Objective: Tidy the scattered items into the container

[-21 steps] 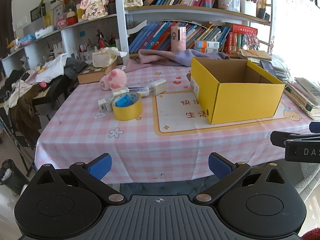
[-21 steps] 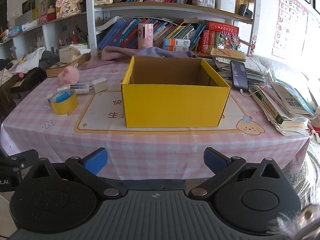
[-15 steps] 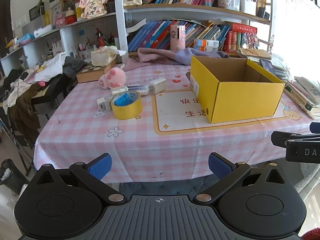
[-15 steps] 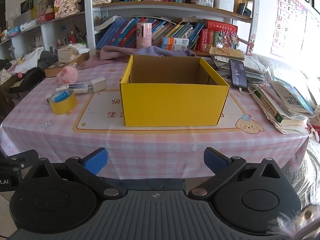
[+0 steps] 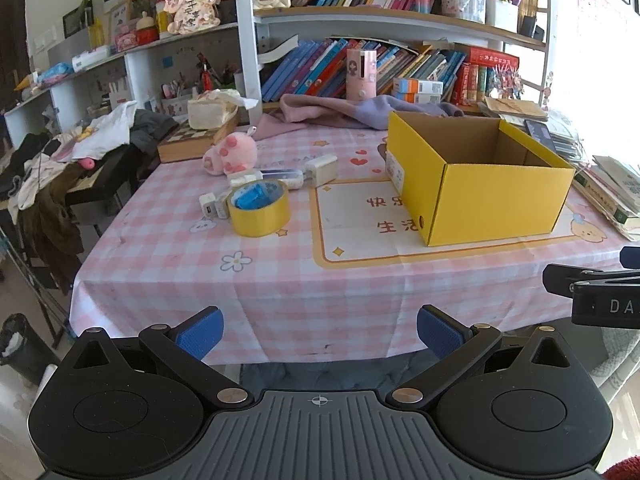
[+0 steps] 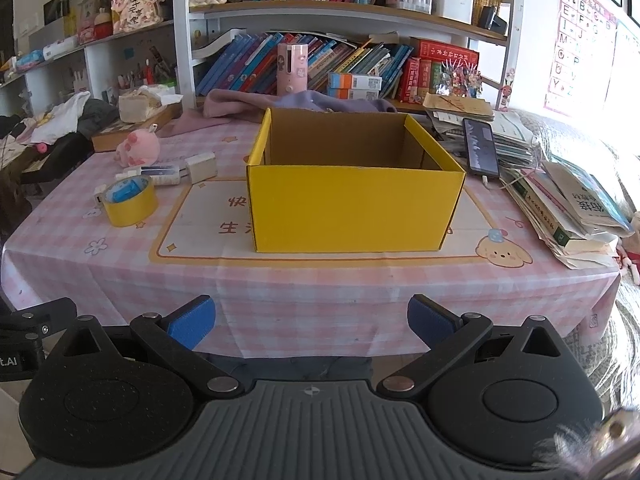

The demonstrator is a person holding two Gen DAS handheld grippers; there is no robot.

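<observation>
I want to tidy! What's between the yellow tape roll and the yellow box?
Only bare tablecloth between yellow tape roll and yellow cardboard box, in both views.

Home study or kid's room: bookshelves (image 6: 320,52) crammed with books at 12 o'clock, alphabet poster (image 6: 580,40) at 2, pink checked tablecloth (image 6: 280,280) on the table, clothes pile (image 5: 80,148) at 10.

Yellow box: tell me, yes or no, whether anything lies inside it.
Cannot tell: the yellow box shows only bare inner walls; its floor is hidden.
</observation>
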